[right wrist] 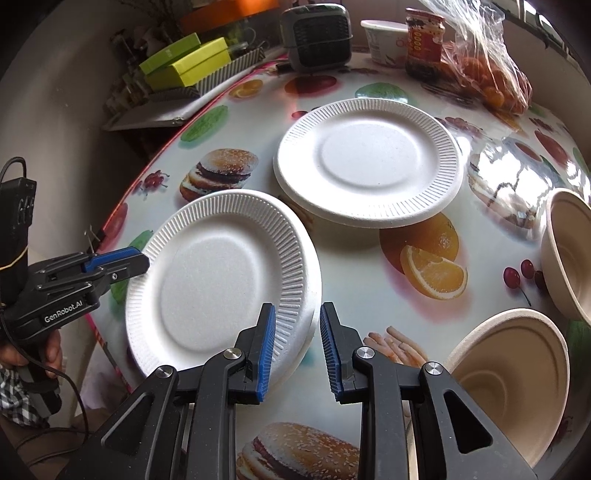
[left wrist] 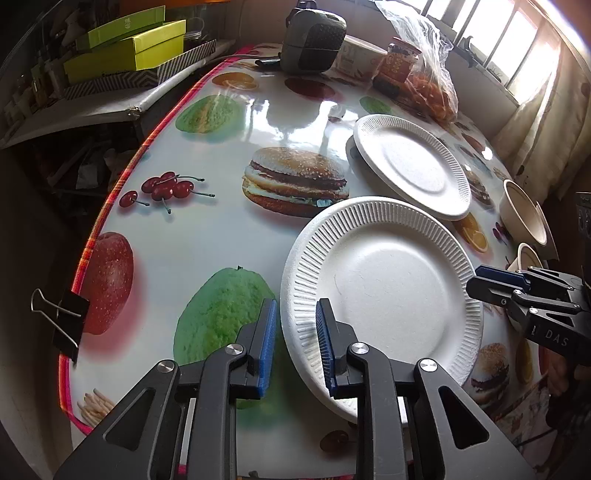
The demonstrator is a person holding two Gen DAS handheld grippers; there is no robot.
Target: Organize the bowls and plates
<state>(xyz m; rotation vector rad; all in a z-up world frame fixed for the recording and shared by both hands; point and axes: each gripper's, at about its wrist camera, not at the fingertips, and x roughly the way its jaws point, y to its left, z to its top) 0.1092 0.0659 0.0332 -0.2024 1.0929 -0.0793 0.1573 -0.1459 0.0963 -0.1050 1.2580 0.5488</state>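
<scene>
A white ribbed paper plate (left wrist: 384,291) lies near me on the food-print table; it also shows in the right wrist view (right wrist: 218,280). A second white plate (left wrist: 410,166) (right wrist: 369,162) lies farther back, seemingly stacked on another. My left gripper (left wrist: 295,343) is open, its jaws straddling the near plate's left rim. My right gripper (right wrist: 297,347) is open, its jaws straddling the same plate's right rim. Two beige bowls (right wrist: 513,380) (right wrist: 569,251) sit at the right; they also show in the left wrist view (left wrist: 524,214) (left wrist: 528,258).
At the table's far end stand a grey appliance (right wrist: 317,33), a jar (right wrist: 423,40), a white tub (right wrist: 384,40) and a bag of oranges (right wrist: 487,77). Green boxes (left wrist: 129,48) sit on a side shelf. A binder clip (left wrist: 62,314) grips the table edge.
</scene>
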